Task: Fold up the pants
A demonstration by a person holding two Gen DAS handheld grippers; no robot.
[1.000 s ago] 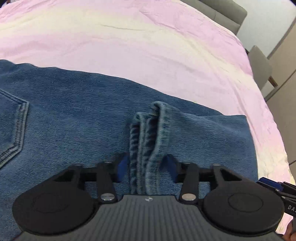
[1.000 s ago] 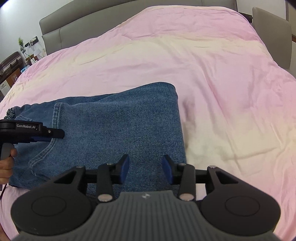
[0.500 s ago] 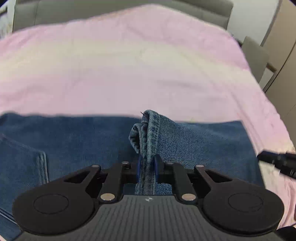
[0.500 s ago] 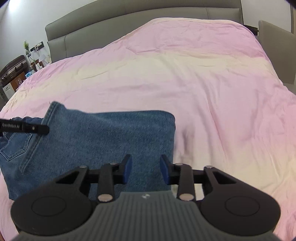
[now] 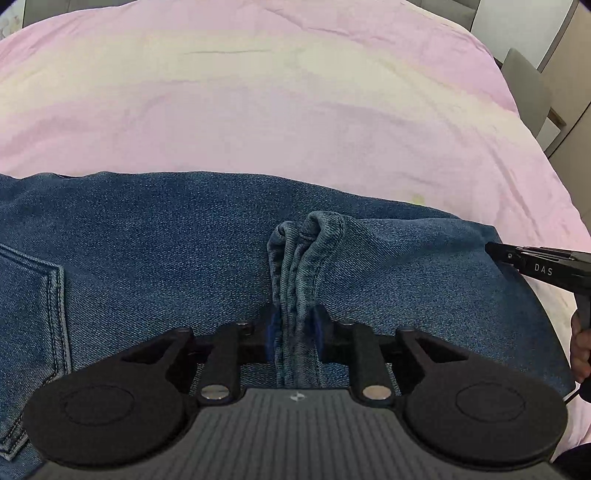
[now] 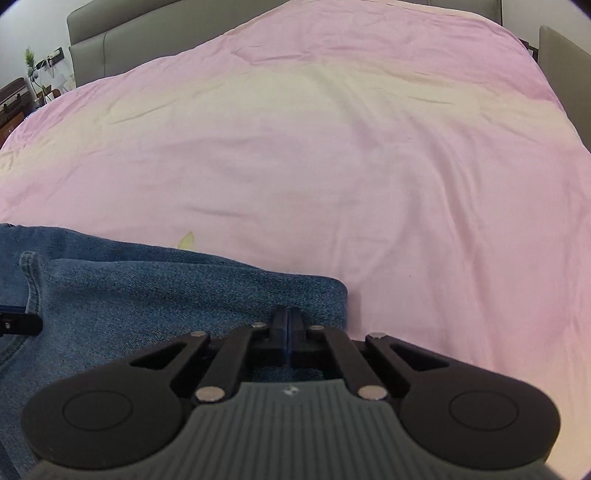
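Observation:
Blue denim pants [image 5: 166,240] lie folded on a pink bedspread [image 5: 277,110]. My left gripper [image 5: 294,328] is shut on the bunched leg hems [image 5: 306,251], which stand up between its blue pads. A back pocket [image 5: 33,306] shows at the left. My right gripper [image 6: 287,325] is shut on the folded right edge of the pants [image 6: 166,295]; its pads meet with denim pinched between them. It also shows at the right of the left wrist view [image 5: 535,264].
The pink bedspread [image 6: 332,166] stretches far beyond the pants. A grey headboard [image 6: 147,33] is at the back. A grey chair [image 5: 524,88] stands by the bed's right side. A small yellow speck [image 6: 185,240] lies near the pants' far edge.
My left gripper closed on the bunched hems. My right gripper moved in and closed on the folded right edge of the pants.

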